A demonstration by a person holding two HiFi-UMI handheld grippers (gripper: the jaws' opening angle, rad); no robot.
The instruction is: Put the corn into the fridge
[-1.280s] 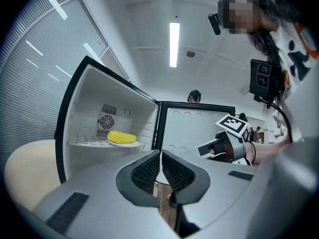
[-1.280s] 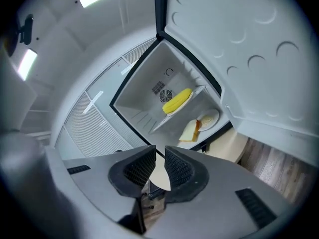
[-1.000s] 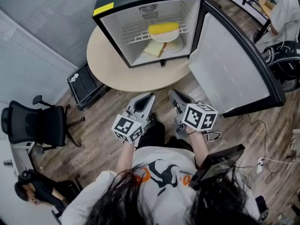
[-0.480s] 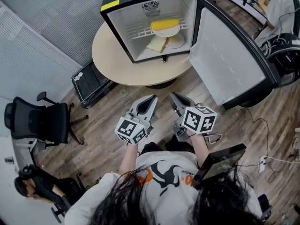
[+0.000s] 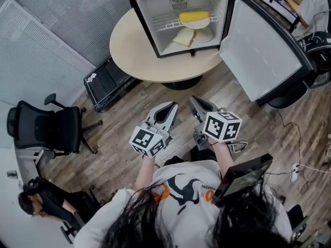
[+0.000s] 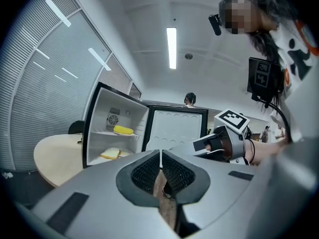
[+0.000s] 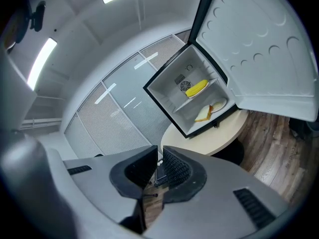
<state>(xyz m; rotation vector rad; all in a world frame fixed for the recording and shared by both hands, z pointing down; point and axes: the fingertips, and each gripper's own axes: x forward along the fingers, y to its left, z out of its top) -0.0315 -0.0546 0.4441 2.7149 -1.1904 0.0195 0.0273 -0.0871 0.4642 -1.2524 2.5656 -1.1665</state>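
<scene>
Corn (image 5: 194,16) is in, lying on the top shelf of the fridge (image 5: 147,22) on its plate, with bread slices (image 5: 185,36) below it. The job looks all but done. Left hand-held gripper (image 5: 173,105) is pressed together on nothing, and the right hand-held gripper (image 5: 194,100) is likewise pressed together and empty, both well apart from the tabletop (image 5: 132,50). Only the door (image 5: 258,56) is left, I'd say: it hangs wide to the right and wants a sweep from its outer edge. There's open floor ahead, with a black case (image 5: 108,81) lying off to the left.
</scene>
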